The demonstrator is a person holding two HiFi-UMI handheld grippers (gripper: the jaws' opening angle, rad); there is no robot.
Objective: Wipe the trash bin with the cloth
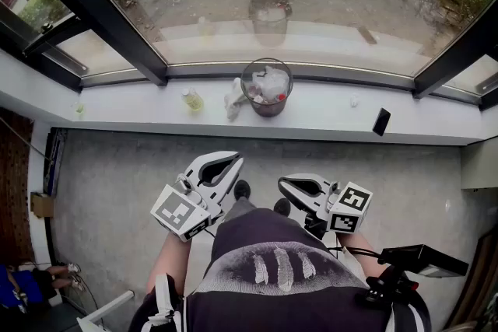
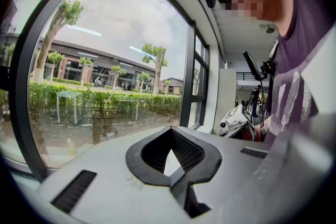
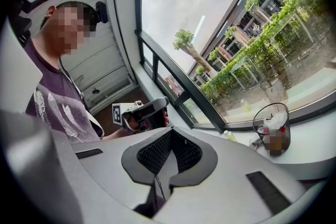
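Note:
The trash bin (image 1: 266,87), a dark see-through pail with white rubbish inside, stands on the white window sill (image 1: 327,109); the right gripper view shows the bin (image 3: 273,128) too. A pale crumpled cloth (image 1: 234,99) lies against its left side. Both grippers are held low over the floor, well short of the sill. My left gripper (image 1: 230,161) (image 2: 171,131) is shut with nothing in it. My right gripper (image 1: 286,184) (image 3: 171,129) is likewise shut and empty. Each gripper shows in the other's view, the left gripper (image 3: 142,113) and the right gripper (image 2: 236,118).
On the sill stand a small yellowish bottle (image 1: 192,99) left of the cloth, a small white object (image 1: 354,99) and a dark phone (image 1: 381,121) at the right. Large window panes with black frames (image 1: 117,19) rise behind. Grey floor (image 1: 124,175) lies below the sill.

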